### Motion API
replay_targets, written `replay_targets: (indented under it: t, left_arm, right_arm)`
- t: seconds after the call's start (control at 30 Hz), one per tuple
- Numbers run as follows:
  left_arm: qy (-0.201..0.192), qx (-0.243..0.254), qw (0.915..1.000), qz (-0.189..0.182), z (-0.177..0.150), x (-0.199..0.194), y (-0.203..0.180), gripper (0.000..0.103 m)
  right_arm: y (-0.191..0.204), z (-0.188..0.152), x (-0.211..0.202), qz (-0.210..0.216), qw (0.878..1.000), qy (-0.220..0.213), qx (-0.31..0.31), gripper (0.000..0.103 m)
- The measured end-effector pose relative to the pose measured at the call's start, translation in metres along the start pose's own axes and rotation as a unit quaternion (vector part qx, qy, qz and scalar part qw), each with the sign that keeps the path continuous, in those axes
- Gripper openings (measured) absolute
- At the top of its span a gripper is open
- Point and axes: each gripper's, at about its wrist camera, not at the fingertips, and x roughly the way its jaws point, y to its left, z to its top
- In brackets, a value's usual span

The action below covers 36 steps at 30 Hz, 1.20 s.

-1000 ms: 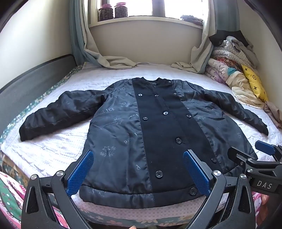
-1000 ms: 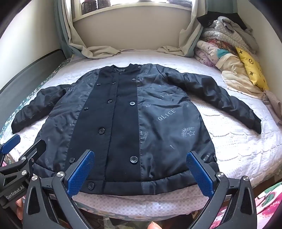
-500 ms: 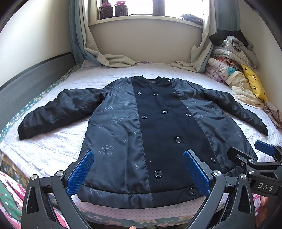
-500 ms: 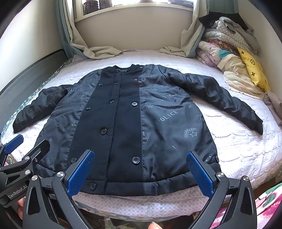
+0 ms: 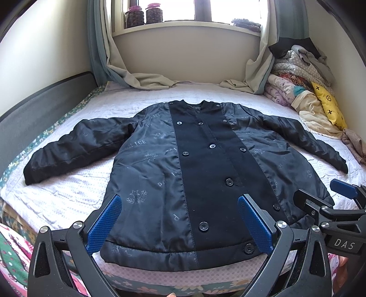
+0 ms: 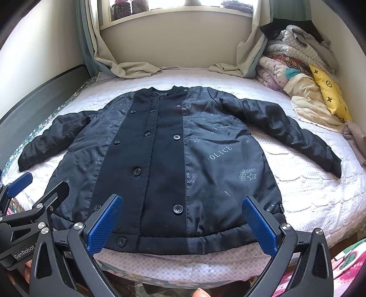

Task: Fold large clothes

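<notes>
Jacket (image 5: pixel 189 173) flat on bed (image 5: pixel 75 196), both grippers wide.

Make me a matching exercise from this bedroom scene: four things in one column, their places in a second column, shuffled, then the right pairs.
Things
1. dark padded button-front jacket
2. yellow cushion with black symbols
3. two dark jars with pink lids
4. beige curtain end

Places
A. on the windowsill
B. spread flat in the middle of the white quilted bed, sleeves out
C. pooled on the far left corner of the bed
D. leaning on the pile of folded bedding at the right wall

Pairs: 1-B, 2-D, 3-A, 4-C
</notes>
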Motion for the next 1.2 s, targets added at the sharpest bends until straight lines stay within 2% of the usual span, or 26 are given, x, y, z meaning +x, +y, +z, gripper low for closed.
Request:
replay_targets:
  t: [1.2]
  left_arm:
    - [0.000, -0.005, 1.0000, -0.001, 0.0006, -0.0028, 0.0043, 0.103]
  right_arm:
    - [-0.0009, 0.0002, -0.0031, 0.003, 1.000, -0.008, -0.002, 0.103]
